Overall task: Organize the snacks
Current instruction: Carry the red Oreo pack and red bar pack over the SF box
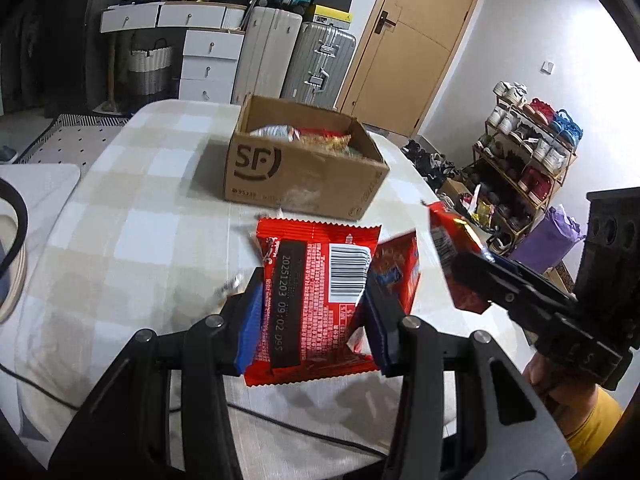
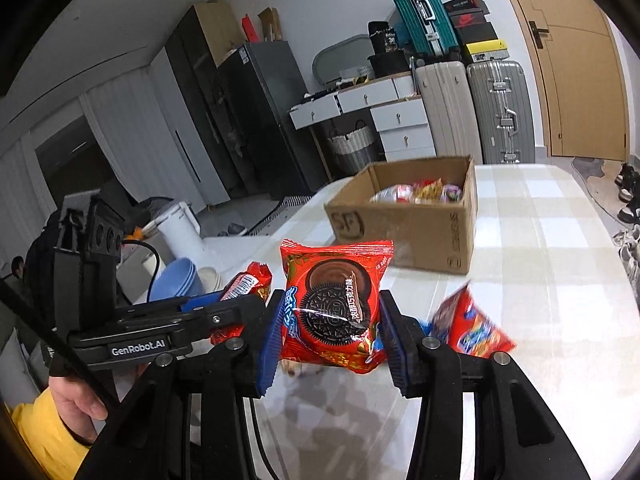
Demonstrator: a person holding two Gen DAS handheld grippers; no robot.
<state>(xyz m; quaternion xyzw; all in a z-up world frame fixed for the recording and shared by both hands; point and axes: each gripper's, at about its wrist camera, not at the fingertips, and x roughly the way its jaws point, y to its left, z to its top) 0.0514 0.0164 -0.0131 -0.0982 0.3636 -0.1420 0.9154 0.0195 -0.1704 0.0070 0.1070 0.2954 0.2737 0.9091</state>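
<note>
The left tool (image 1: 314,306) pinches a red barcode packet (image 1: 316,300) above the counter (image 1: 132,216). The right tool (image 2: 332,330) pinches a red cookie packet (image 2: 334,304); the cardboard box (image 2: 412,216) sits toward the counter's far edge.

The third red packet (image 2: 472,330) is motion-blurred in the right wrist view, so its print is not readable. In the left wrist view the left gripper's blue pads (image 1: 250,320) cover both sides of the red snack pack (image 1: 316,300), and the small text on its back is too small to read. Inside the cardboard box (image 1: 296,176) the snacks are only partly visible behind the front wall; cannot tell how many.
</note>
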